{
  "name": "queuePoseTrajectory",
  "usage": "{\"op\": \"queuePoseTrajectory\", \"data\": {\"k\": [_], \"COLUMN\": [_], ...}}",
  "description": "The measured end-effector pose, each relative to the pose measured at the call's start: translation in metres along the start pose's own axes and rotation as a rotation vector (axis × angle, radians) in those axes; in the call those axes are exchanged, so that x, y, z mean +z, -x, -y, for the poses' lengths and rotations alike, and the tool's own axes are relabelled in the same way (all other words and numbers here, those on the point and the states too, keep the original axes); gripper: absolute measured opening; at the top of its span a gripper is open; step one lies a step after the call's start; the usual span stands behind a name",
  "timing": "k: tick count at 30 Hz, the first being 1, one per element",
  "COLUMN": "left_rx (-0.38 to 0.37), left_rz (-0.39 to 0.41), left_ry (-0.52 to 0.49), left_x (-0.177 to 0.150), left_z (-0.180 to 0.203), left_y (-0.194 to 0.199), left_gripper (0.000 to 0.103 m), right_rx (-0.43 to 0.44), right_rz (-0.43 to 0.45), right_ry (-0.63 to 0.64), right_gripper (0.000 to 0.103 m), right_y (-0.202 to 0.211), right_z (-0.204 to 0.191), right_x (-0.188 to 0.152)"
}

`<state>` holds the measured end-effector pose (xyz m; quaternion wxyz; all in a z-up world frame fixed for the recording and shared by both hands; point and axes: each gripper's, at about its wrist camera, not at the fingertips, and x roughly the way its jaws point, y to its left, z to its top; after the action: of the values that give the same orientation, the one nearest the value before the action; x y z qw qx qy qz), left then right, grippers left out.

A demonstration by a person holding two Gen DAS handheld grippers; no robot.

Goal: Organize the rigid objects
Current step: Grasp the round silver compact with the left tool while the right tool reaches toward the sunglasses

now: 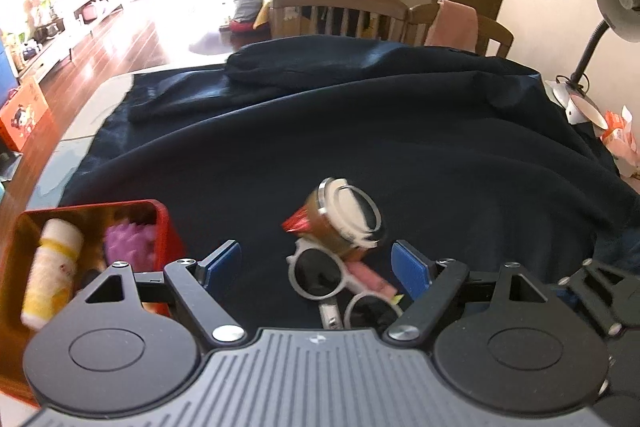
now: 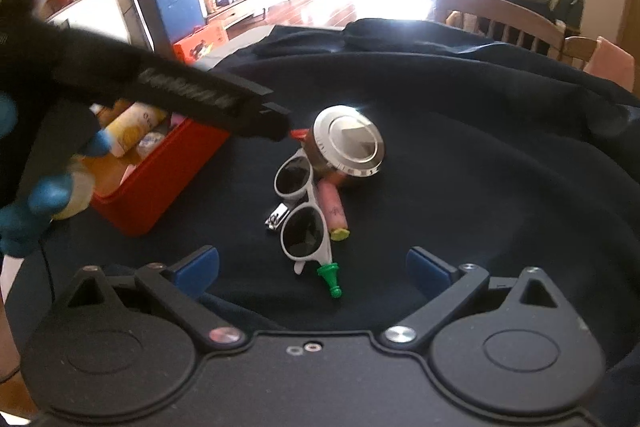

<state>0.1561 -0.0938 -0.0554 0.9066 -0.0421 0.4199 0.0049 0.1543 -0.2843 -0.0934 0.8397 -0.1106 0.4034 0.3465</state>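
Note:
A small pile lies on the dark cloth: white-framed sunglasses (image 2: 300,203), a brown jar with a silver lid (image 2: 348,147), a pink tube (image 2: 332,207), a nail clipper (image 2: 276,217) and a green pawn-shaped piece (image 2: 330,277). My right gripper (image 2: 314,267) hangs open just short of the pile, with the green piece between its blue pads and untouched. My left gripper (image 1: 318,267) is open too. It stands over the sunglasses (image 1: 316,275), below the jar (image 1: 344,219), gripping nothing. A red box (image 1: 92,207) to the left holds a yellow-white bottle (image 1: 52,267) and a purple item (image 1: 128,243).
The dark cloth (image 1: 400,147) is rumpled, with a thick fold at the back. Wooden chairs (image 1: 332,7) stand behind the table, and a desk lamp (image 1: 616,11) is at the far right. In the right wrist view, a blue-gloved hand (image 2: 48,195) holds the other tool over the red box (image 2: 160,179).

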Motion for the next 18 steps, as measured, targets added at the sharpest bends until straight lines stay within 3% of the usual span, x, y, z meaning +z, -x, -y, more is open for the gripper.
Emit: {"op": "queuePoseTrajectory", "data": {"k": [7,18], "left_rx": [-0.02,0.077], "left_rz": [-0.06,-0.076], "left_ry": [-0.051,-0.165], "left_x": [0.01,0.016], "left_z": [0.024,0.045], "left_y": [-0.03,-0.074], "left_gripper": [0.082,0.082], "right_rx": [0.025,0.076], "right_rz": [-0.035,-0.081], "right_ry": [0.049,0.116], "right_gripper": [0.097,0.092], "right_y": [-0.014,-0.033], "right_z": [-0.001,-0.009], "right_x": [-0.002,-0.007]}}
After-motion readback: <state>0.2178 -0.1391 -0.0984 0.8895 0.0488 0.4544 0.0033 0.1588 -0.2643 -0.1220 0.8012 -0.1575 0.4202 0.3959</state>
